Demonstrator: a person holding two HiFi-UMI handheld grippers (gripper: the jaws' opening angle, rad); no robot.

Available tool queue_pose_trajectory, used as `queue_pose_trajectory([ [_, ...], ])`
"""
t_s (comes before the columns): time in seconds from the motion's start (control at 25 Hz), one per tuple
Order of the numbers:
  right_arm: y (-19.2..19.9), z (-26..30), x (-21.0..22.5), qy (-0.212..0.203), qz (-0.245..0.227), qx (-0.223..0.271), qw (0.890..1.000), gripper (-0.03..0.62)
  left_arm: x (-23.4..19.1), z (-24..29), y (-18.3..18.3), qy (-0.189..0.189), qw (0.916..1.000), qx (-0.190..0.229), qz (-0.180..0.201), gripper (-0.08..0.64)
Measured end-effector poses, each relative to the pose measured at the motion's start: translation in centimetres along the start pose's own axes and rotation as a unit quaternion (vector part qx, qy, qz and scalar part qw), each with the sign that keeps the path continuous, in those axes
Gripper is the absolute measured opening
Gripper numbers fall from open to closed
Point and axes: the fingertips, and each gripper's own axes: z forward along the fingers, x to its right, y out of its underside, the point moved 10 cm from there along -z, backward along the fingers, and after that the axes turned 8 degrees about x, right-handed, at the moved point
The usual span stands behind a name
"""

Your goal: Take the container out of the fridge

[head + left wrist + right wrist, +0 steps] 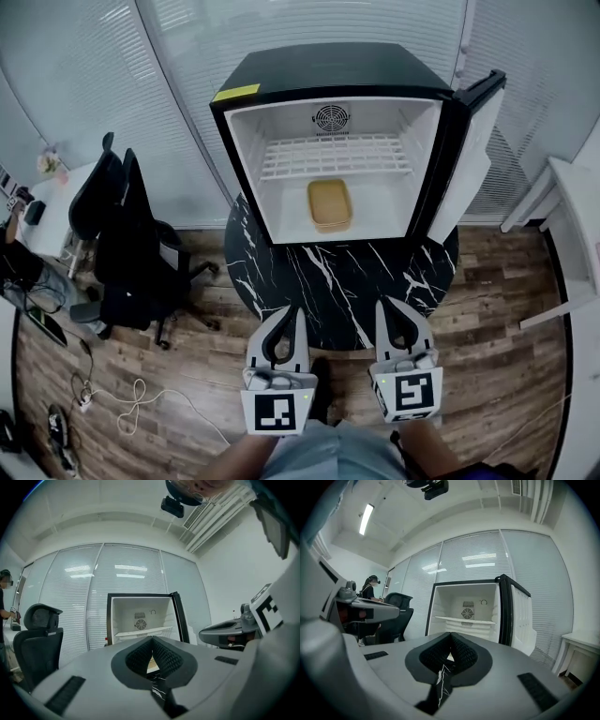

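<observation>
1. Sitting flat on the floor of the open fridge (328, 70), the tan container (329, 204) lies under the fridge's white wire shelf (336, 156), about midway between its side walls
2. The fridge door (472, 155) stands swung wide at the fridge's right side
3. A round black marble table (328, 281) bears the fridge
4. The left gripper (298, 309) hovers in front of the fridge, well short of its opening, claw pressed together with nothing between the pads
5. The right gripper (382, 304) hangs beside it, equally short of the fridge, claw likewise pressed together and empty
6. A black office chair (127, 230) stands left of the fridge
</observation>
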Motion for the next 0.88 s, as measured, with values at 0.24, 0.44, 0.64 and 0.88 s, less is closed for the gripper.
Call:
queue_pose_trajectory([
  [0.24,0.1,8.2,2.1,0.016,-0.005,0.0,1.0,0.014,-4.2,8.1,0.9,0.015,0.9999,0.0,0.008,0.014],
  [0.44,-1.4,11.9,3.4,0.039,-0.015,0.011,0.999,0.014,-6.3,12.2,0.4,0.026,0.9996,0.012,0.007,0.014],
  [0.64,-2.3,13.1,4.4,0.051,-0.019,0.009,0.999,0.014,-6.9,14.0,0.3,0.033,0.9993,0.016,0.002,0.014],
  [0.88,-2.0,14.3,5.6,0.052,-0.017,0.001,0.998,0.014,-7.0,15.7,0.9,0.031,0.9995,0.008,-0.001,0.014],
])
